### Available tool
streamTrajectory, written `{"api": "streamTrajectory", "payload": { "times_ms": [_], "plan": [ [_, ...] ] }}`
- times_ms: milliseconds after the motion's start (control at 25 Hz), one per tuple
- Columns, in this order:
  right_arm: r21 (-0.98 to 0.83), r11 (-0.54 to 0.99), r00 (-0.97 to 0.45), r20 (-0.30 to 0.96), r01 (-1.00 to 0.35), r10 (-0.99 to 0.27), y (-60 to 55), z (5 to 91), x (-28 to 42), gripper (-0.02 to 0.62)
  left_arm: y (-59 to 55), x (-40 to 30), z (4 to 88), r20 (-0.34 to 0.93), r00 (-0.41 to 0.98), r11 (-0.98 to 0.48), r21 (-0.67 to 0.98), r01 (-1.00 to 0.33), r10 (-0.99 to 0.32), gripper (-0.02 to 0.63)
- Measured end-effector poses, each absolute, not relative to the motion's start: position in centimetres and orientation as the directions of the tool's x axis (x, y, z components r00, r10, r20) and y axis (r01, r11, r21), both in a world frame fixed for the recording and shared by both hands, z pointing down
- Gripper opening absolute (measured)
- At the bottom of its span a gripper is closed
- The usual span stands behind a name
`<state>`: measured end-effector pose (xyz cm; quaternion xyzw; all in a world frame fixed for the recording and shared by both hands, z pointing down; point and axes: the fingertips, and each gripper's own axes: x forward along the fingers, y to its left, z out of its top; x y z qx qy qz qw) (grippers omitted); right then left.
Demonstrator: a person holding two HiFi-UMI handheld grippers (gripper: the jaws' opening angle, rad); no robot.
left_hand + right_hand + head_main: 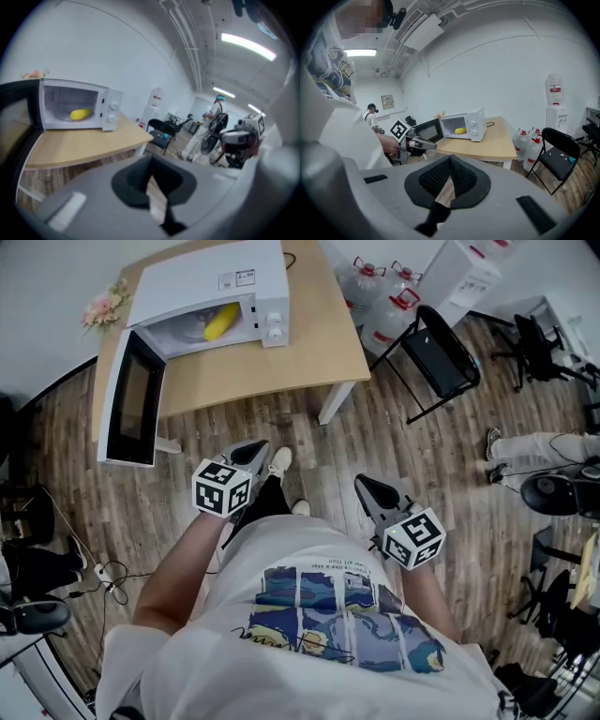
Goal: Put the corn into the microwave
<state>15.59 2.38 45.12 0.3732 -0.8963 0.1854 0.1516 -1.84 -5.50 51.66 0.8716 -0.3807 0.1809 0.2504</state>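
The yellow corn lies inside the white microwave, whose door hangs wide open to the left. The same corn shows in the left gripper view and the corn in the right gripper view. My left gripper is shut and empty, held in front of my body well back from the table. On the right, my right gripper is also shut with nothing in it. Both point toward the table from a distance.
The microwave stands on a light wooden table. A black folding chair and water bottles are at the right of the table. More chairs and a seated person's legs are at the far right. Wood floor lies between me and the table.
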Motion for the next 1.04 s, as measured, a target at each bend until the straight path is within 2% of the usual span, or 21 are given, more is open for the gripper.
{"api": "streamTrajectory", "payload": {
  "times_ms": [760, 1040],
  "plan": [
    [-0.25, 0.656, -0.689, 0.427, -0.712, -0.585, 2.1, 47.1, 16.0, 0.009, -4.5, -0.9, 51.5, 0.541, 0.645, -0.583, 0.311, -0.75, -0.54, 0.009],
    [-0.255, 0.632, -0.67, 0.44, -0.731, -0.598, 1.7, 47.0, 16.3, 0.009, -6.2, 0.4, 48.4, 0.496, 0.676, -0.637, 0.279, -0.719, -0.545, 0.009]
  ]
}}
